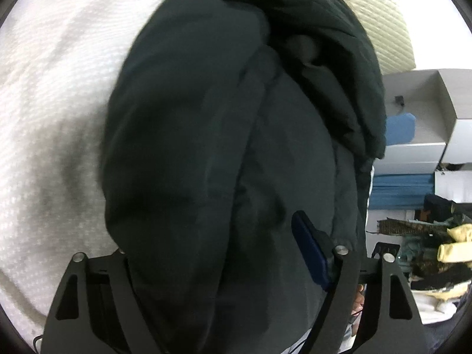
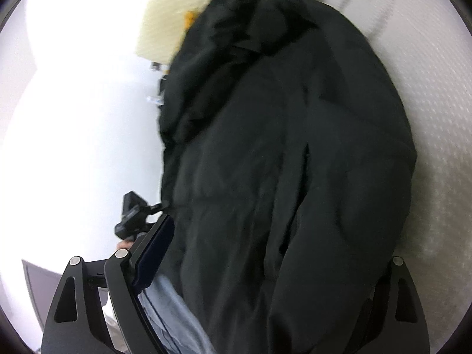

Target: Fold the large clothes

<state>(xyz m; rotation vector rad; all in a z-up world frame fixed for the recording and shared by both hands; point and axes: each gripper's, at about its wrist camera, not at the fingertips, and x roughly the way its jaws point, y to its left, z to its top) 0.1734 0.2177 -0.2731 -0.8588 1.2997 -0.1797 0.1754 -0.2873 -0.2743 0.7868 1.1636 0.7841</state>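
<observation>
Folding step: black padded jacket (image 1: 206,135) is lifted off the white bedspread (image 1: 44,88).
Left gripper (image 1: 233,253): pinching jacket fabric.
Right gripper (image 2: 265,253): pinching jacket fabric.
Next move: hem to be carried toward the collar, judged.

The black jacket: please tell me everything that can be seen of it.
The jacket is large, black and looks padded, of smooth matte cloth with stitched seams and soft creases. It lies bunched over a white textured cover, its far end heaped in thicker folds. Its near end fills the space between the fingers of both the left gripper and the right gripper, draping over them. Whether the fingers are clamped on it cannot be told.
</observation>
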